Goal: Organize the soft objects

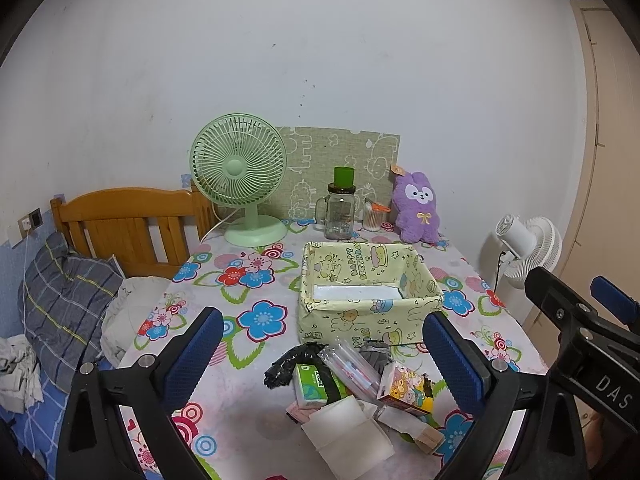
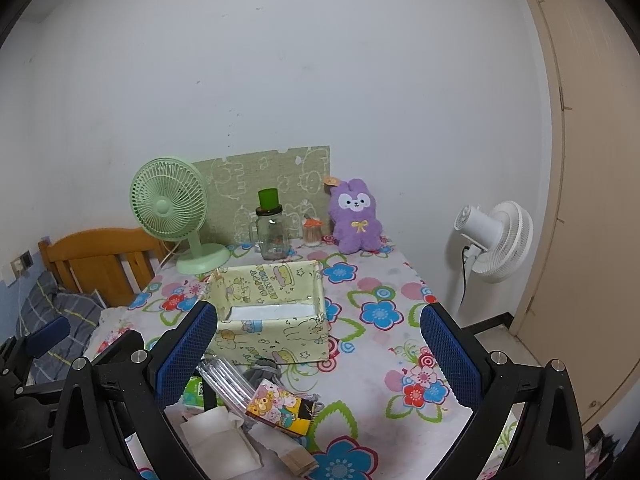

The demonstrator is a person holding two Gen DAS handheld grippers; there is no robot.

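Table far edge, left to right: desk fan point(image 1: 239, 184), glass jar point(image 1: 339, 212), small container point(image 1: 375, 216), plush rabbit point(image 1: 418, 210).
Behind them: a board point(image 1: 320, 152) leaning on the wall.
Table middle: open box point(image 1: 368, 296), nearer the right edge.
Table near edge: pile of small things point(image 1: 352, 388), just before the box.
Left of table: bed with pillow point(image 1: 64, 304).
Right of table: floor fan point(image 2: 496, 240).

Glossy floral tablecloth point(image 1: 248, 280), fluffy purple plush point(image 1: 416, 208), glass jar point(image 1: 339, 216), seemingly paper-wrapped box point(image 1: 360, 320).

Flowered table point(image 1: 248, 412) bearing yellow box point(image 1: 360, 320), green fan point(image 1: 240, 184), glass jar point(image 1: 339, 212), purple plush point(image 1: 416, 208), clutter pile point(image 1: 352, 392).
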